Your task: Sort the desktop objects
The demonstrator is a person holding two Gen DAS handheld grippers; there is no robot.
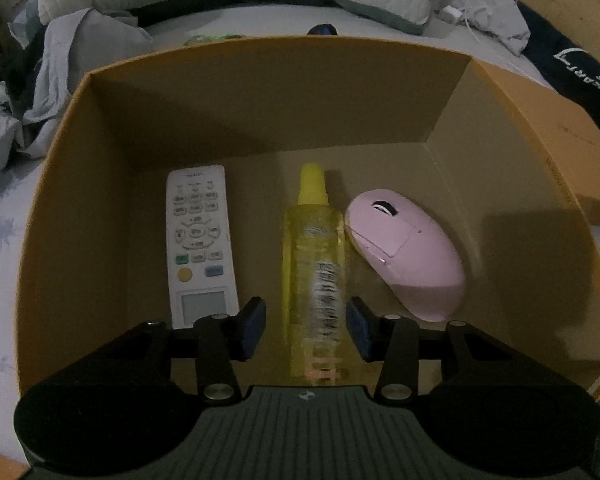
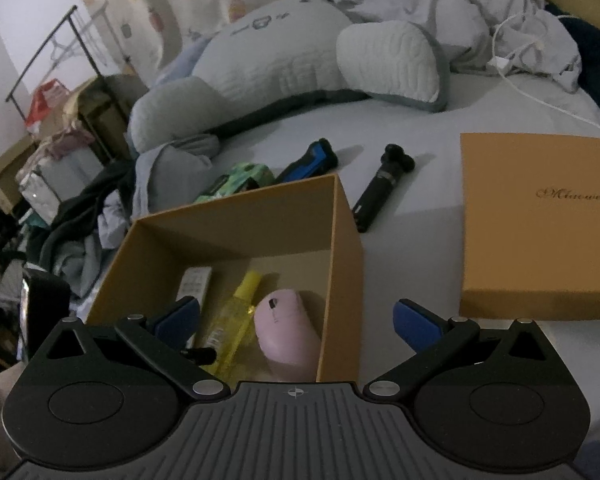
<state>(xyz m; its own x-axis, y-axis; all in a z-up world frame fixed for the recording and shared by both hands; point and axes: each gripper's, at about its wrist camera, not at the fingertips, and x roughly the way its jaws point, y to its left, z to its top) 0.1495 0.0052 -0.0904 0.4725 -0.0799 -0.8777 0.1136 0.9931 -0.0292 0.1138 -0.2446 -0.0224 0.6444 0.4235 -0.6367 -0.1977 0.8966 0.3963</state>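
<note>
Your left claw [image 1: 306, 328] sits low inside the open cardboard box [image 1: 260, 92], its blue pads spread on either side of the yellow spray bottle [image 1: 314, 264]. The right pad looks to be touching the bottle's side, while the left pad stands a little apart from it, so the bottle is not pinched. The bottle lies flat on the box floor with its yellow cap pointing to the far wall. Just to its left lies a white remote control [image 1: 198, 240], buttons up, and to its right a pink computer mouse [image 1: 406, 252] rests close against the bottle's shoulder.

Your right claw [image 2: 296, 324] hangs above the near right corner of the same box [image 2: 342, 264], spread wide and holding nothing. Beyond the box, on the bed sheet [image 2: 420, 216], lie a black electric shaver [image 2: 380, 184], a blue-and-black trimmer [image 2: 310, 160] and a green patterned packet [image 2: 240, 178] partly hidden by the box's far wall. The box lid [image 2: 540, 220] lies to the right on the bed, well apart from the box. A large grey plush pillow [image 2: 292, 56] and rumpled bedding lie farther back.
</note>
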